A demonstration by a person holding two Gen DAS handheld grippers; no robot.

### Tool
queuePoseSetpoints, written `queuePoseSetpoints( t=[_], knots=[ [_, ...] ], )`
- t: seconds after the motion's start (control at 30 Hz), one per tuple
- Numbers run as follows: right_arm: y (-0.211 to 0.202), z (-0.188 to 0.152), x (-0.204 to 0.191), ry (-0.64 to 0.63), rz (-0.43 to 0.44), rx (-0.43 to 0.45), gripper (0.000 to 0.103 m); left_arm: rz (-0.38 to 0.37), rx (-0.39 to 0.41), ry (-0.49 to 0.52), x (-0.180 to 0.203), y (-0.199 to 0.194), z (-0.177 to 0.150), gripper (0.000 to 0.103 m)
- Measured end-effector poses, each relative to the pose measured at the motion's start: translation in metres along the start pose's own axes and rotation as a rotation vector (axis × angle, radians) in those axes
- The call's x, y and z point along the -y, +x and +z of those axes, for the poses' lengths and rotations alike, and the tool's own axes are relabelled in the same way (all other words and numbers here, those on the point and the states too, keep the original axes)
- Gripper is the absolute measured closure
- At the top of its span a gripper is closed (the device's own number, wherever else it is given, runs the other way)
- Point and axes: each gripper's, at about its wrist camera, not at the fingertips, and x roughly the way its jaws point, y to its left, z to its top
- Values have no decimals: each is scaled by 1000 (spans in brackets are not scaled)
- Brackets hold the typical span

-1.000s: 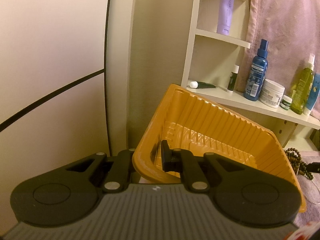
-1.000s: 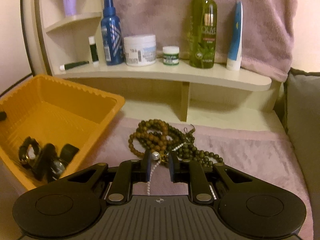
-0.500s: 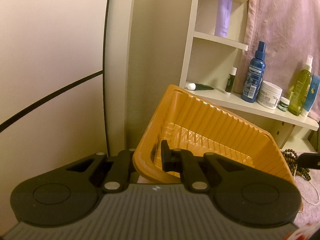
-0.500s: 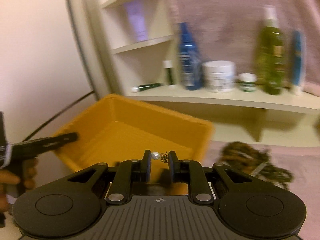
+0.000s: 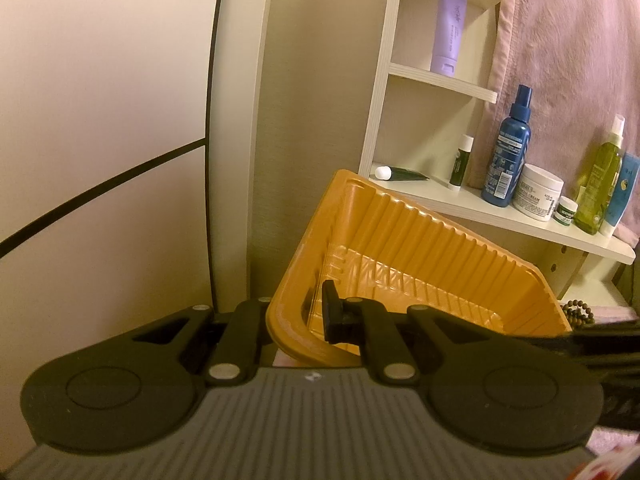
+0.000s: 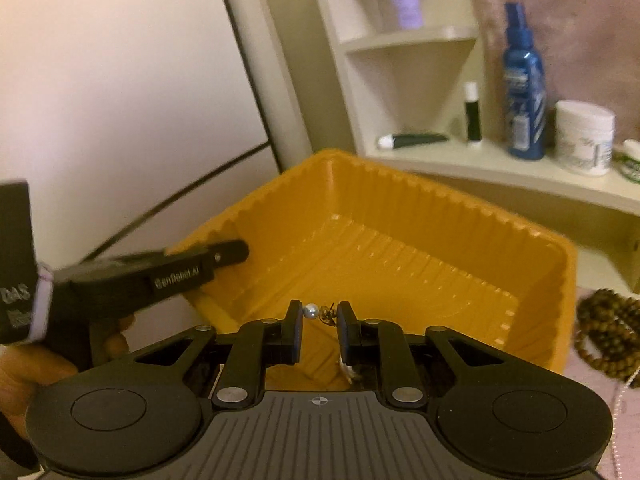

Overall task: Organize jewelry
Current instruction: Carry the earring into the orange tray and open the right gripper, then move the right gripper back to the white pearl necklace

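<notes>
The left gripper [image 5: 298,312] is clamped on the near left rim of the orange tray [image 5: 420,248], one finger outside the wall and the other inside; the tray sits tilted, its far corner raised toward the shelf [image 5: 500,216]. From the right wrist view the tray's long axis runs from near left to far right, and the left gripper [image 6: 230,252] shows at its left edge.

The right gripper [image 6: 318,314] hangs over the near end of the tray, its jaws narrowed on a pearl piece [image 6: 311,311]: a pale bead and a small dark clasp lie side by side between the fingertips, the line of them running straight across from finger to finger. More of it seems to hang below the right finger, though blurred.

Dark wooden beads [image 6: 604,332] lie heaped on the pink cloth [image 6: 592,396] to the right of the right gripper, just outside the tray's right wall.
</notes>
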Motion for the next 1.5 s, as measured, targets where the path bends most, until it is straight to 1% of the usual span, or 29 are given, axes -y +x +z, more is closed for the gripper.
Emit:
queuePoseSetpoints(
  t=[0.13, 0.27, 0.37, 0.4, 0.43, 0.6, 0.67, 0.73, 0.97, 1.07, 1.2, 1.3, 1.37, 1.4, 1.43, 1.5],
  knots=[
    [12, -2, 2, 11, 11, -27, 85, 0, 0, 0, 0, 0, 0, 93],
    [13, 0, 4, 17, 4, -20, 83, 2, -2, -1, 0, 0, -1, 93],
    [4, 1, 7, 31, 14, 10, 72, 4, -3, -2, 0, 0, -1, 93],
    [1, 2, 7, 35, 9, 18, 66, 5, -4, -3, 0, 1, -1, 93],
    [-2, 3, 8, 38, 4, 25, 65, 5, -4, -3, 0, 1, -1, 93],
    [-35, 1, 21, 78, -22, 89, 65, 5, -3, -3, 1, 1, -1, 93],
    [-53, -4, 32, 98, -54, 110, 65, 6, -5, -4, 1, 1, 0, 93],
    [-68, -11, 47, 116, -100, 112, 65, 8, -5, -5, 1, 1, -1, 93],
    [-112, -46, 103, 207, -285, 55, 65, 16, -8, -3, 2, 3, -2, 93],
    [-116, -58, 119, 224, -351, 10, 65, 20, -10, -2, 2, 4, -2, 93],
    [-111, -67, 126, 201, -379, -41, 65, 22, -10, 2, 3, 4, -1, 93],
    [-103, -70, 121, 137, -394, -82, 65, 24, -10, 4, 4, 4, -1, 93],
    [-98, -74, 120, 90, -415, -118, 71, 24, -12, 3, 4, 4, -1, 93],
    [-94, -77, 121, 77, -420, -138, 79, 24, -12, 4, 4, 4, -1, 93],
    [-92, -79, 122, 65, -425, -140, 81, 25, -12, 3, 4, 4, -1, 93],
    [-91, -79, 122, 42, -423, -150, 81, 24, -12, 3, 4, 4, -1, 93]
  ],
)
